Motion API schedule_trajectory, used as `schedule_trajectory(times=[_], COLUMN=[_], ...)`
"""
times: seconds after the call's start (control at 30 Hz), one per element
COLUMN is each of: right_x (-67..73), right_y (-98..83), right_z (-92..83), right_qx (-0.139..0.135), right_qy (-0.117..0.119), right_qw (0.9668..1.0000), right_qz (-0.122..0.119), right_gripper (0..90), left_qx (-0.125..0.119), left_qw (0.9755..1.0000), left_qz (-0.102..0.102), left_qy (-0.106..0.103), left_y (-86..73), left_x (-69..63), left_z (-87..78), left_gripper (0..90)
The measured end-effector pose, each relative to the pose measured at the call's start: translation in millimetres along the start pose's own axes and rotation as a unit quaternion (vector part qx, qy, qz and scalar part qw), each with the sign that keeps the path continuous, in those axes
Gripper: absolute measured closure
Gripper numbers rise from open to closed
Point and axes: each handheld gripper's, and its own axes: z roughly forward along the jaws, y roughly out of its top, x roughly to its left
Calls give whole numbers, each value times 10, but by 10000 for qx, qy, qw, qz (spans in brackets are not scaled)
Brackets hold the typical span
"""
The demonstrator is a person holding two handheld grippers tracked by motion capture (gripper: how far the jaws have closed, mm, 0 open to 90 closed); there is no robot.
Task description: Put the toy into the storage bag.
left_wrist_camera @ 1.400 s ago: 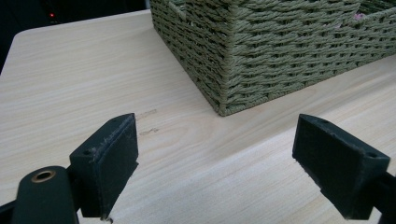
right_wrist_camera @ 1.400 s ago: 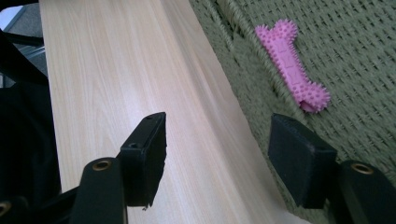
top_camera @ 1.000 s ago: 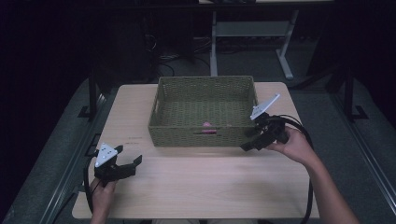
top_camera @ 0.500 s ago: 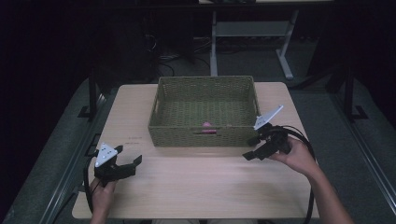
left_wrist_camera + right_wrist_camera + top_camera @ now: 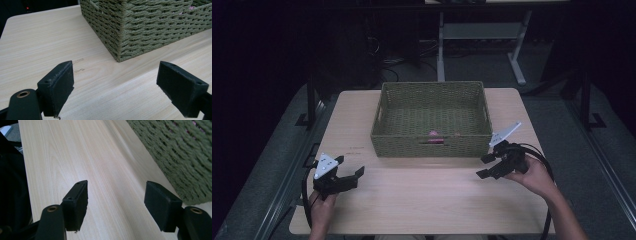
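While the high view looks down on my table (image 5: pixel 422 200), the green woven basket (image 5: pixel 432 145) sits toward twelve o'clock, long axis nine to three; something pink (image 5: pixel 433 134) inside is too small to identify. My left gripper (image 5: pixel 346 172) at eight o'clock and right gripper (image 5: pixel 484 166) at four are spread, empty.

Through the left gripper view, a basket corner (image 5: pixel 120 47) stands at one o'clock, cropped.

Through the right gripper view, blurred weave (image 5: pixel 180 157) fills two o'clock.
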Motion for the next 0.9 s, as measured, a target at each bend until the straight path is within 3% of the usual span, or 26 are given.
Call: schedule_trajectory(times=[0.53, 0.9], right_x=[59, 164], right_y=[-267, -501], right_z=[27, 29], right_qx=[32, -88], right_qy=[-84, -108], right_qw=[9999, 9996], right_qz=[114, 241], right_gripper=[341, 333], left_qx=[-1, 1], left_qw=[10000, 10000], left_qz=[5, 26], left_qy=[-2, 0], left_y=[-1, 2], left_x=[-8, -11], left_z=[1, 10], left_gripper=[138, 139])
